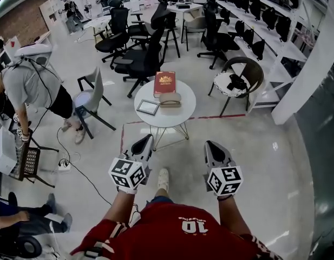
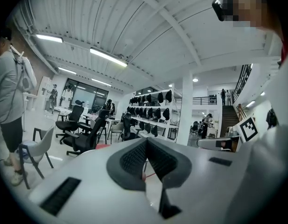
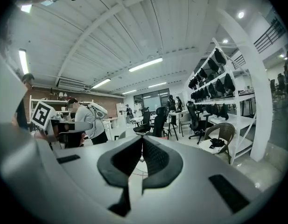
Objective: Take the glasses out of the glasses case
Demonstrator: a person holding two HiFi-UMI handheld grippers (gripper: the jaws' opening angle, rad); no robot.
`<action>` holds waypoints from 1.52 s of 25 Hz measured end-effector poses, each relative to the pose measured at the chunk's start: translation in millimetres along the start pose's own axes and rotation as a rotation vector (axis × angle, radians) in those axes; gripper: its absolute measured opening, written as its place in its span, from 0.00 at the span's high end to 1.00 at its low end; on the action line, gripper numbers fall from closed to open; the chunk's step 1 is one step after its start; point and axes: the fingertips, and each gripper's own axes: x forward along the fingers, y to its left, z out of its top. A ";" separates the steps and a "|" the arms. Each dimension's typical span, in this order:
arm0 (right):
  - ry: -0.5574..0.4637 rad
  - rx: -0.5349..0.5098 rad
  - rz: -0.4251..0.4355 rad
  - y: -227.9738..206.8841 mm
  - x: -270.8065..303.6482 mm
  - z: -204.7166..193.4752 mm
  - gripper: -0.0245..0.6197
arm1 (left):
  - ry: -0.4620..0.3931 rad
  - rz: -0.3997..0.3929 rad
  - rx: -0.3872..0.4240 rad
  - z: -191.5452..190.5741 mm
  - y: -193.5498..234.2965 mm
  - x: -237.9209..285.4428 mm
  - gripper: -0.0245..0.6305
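A tan glasses case [image 1: 170,99] lies closed on a small round white table [image 1: 180,117] ahead of me; no glasses show. Both grippers hang in the air well short of the table, at about waist height. My left gripper [image 1: 147,140] points toward the table's near left side, jaws shut with nothing between them. My right gripper [image 1: 210,144] is level with it on the right, also shut and empty. In the left gripper view the black pads [image 2: 134,158] meet at the tip, and in the right gripper view the pads [image 3: 155,158] are pressed together too.
A red book [image 1: 164,83] and a small framed picture [image 1: 148,107] share the table with the case. A grey chair [image 1: 93,99] stands left of the table, a wicker chair [image 1: 240,80] right, black office chairs [image 1: 139,58] behind. A person [image 1: 31,88] bends at far left. A cable [image 1: 83,172] crosses the floor.
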 end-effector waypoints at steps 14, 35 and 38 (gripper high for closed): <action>0.012 0.017 -0.017 -32.4 186.4 61.8 0.94 | 0.019 -0.027 0.004 61.4 136.0 137.3 0.95; -0.001 -0.035 -0.052 -34.4 342.0 95.0 0.94 | -0.016 -0.083 -0.061 74.5 268.8 239.6 0.95; -0.003 -0.034 -0.056 -38.7 351.5 96.3 0.94 | -0.016 -0.087 -0.063 75.9 274.3 247.1 0.95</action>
